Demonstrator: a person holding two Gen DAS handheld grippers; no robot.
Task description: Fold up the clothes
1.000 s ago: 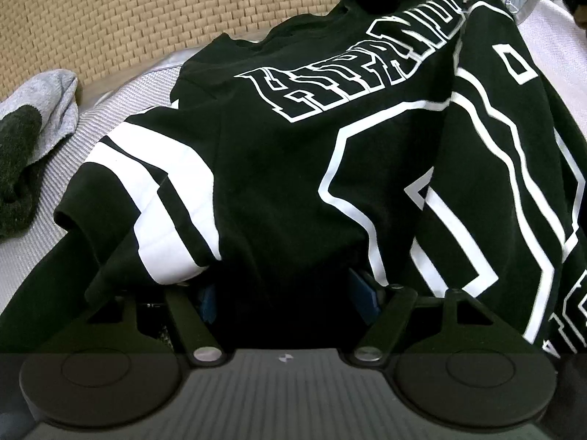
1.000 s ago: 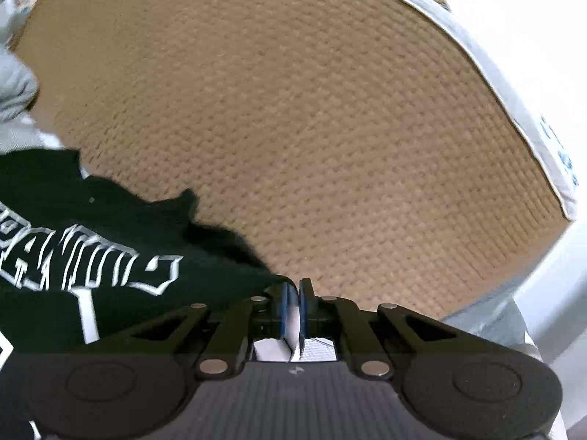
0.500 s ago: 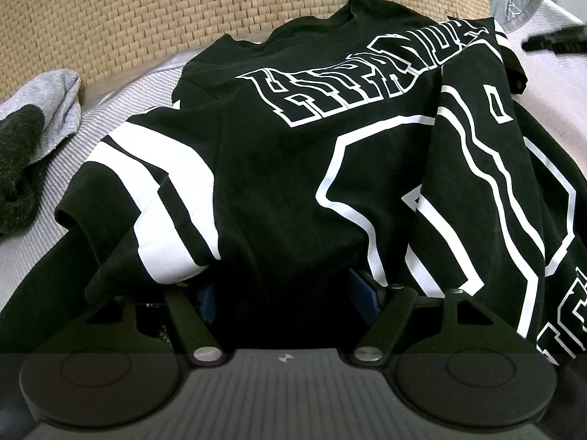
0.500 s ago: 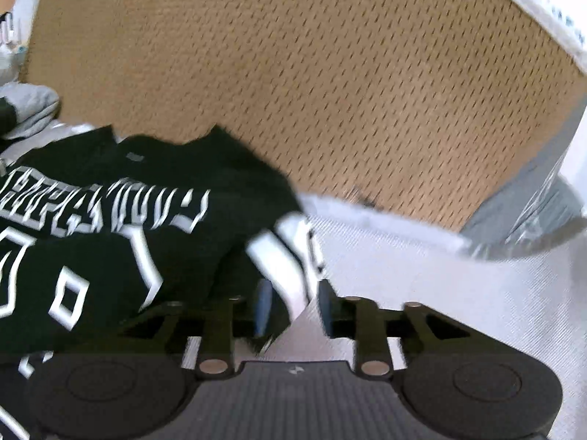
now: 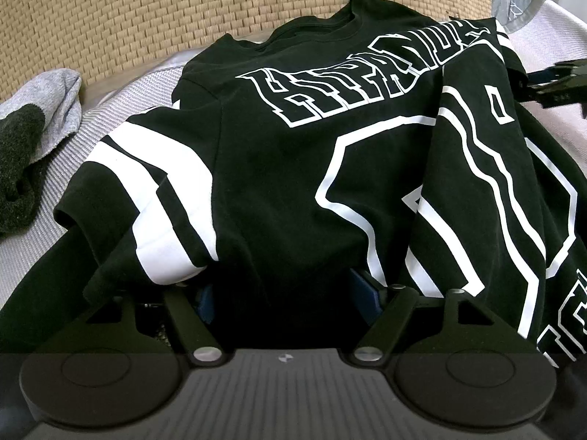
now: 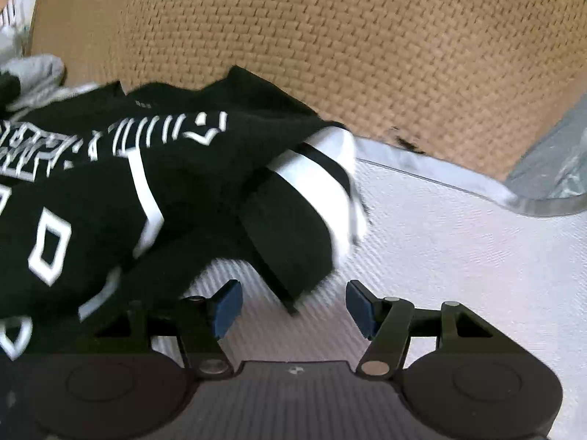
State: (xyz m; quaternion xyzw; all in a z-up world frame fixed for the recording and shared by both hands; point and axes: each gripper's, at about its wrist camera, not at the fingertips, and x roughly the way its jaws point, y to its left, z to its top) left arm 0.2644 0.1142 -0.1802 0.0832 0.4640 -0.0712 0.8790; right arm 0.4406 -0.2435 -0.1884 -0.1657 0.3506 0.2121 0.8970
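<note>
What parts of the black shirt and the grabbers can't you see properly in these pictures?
- Left hand-held gripper, left wrist view: the black shirt drapes over its fingertips, so its grip can't be judged.
- Shirt's lettering, left wrist view: a fold covers part, so the word can't be read.
- Striped sleeve, right wrist view: motion blur smears its edge.
- Shirt's hem: below the frame.

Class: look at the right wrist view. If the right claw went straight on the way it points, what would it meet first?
Most likely the striped sleeve of the black shirt, which lies just ahead of the open right claw. Depth is unclear; it might skim the white cover beneath.
</note>
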